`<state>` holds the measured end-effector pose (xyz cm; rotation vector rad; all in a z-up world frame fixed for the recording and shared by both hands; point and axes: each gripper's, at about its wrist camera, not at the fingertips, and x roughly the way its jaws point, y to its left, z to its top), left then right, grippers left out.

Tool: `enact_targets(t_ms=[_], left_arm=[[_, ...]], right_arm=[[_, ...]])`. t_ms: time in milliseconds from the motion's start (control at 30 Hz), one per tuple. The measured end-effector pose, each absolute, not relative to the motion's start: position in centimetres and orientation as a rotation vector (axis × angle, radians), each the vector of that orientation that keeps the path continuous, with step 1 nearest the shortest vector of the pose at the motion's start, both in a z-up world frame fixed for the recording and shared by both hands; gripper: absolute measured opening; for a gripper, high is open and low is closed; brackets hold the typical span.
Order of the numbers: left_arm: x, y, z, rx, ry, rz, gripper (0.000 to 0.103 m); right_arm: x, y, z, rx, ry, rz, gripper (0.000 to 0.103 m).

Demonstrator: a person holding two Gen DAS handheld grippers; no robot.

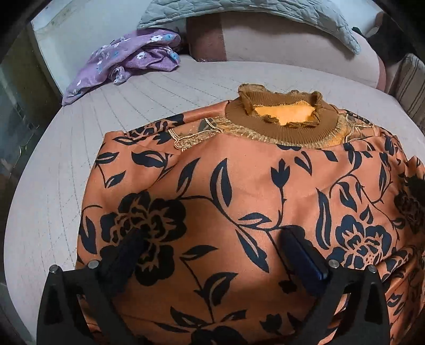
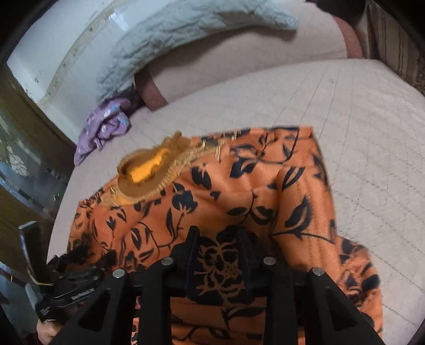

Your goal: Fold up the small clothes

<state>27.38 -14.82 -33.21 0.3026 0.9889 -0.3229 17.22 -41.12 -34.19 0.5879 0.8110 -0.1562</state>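
Observation:
An orange top with dark floral print (image 1: 239,201) lies spread on the bed, its brown ribbed collar (image 1: 281,114) at the far end. My left gripper (image 1: 212,236) is open, its fingers wide apart and resting over the near part of the top. In the right wrist view the same top (image 2: 212,201) lies with its collar (image 2: 148,172) to the upper left. My right gripper (image 2: 217,238) has its fingers a small gap apart over a dark flower on the fabric, with nothing pinched. The left gripper's body (image 2: 69,292) shows at the lower left.
A crumpled purple floral garment (image 1: 127,58) lies at the far left of the beige quilted bed (image 1: 79,148). A pale quilted blanket (image 1: 239,16) drapes over a pink bolster (image 1: 279,45) at the back. The bed's left edge drops to a dark floor.

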Motion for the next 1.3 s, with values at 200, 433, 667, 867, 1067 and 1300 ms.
enact_targets(t_ms=[200, 433, 667, 867, 1067, 1300], left_arm=[[26.3, -13.7, -31.6, 0.317, 0.948, -0.312, 0.103], [22.0, -5.9, -26.4, 0.211, 0.815, -0.253, 0.103], [15.2, 5.0, -29.2, -0.016, 1.004, -0.167, 0.103], [9.6, 6.2, -31.7, -0.068, 1.126, -0.284, 0.076], [6.8, 4.4, -32.9, -0.025, 1.206, -0.337, 0.052], [5.5, 6.6, -34.1, -0.107, 1.326, -0.238, 0.076]], right_arm=[[15.3, -41.6, -34.2, 0.557, 0.814, -0.184, 0.033], [11.2, -41.5, -34.2, 0.541, 0.848, -0.118, 0.037], [1.0, -44.9, -33.3, 0.737, 0.725, -0.187, 0.080], [-7.3, -47.1, -35.9, 0.846, 0.795, -0.225, 0.080], [-10.0, -46.2, -37.9, 0.889, 0.832, -0.202, 0.080], [-8.9, -42.2, -39.6, 0.725, 0.990, -0.273, 0.056]])
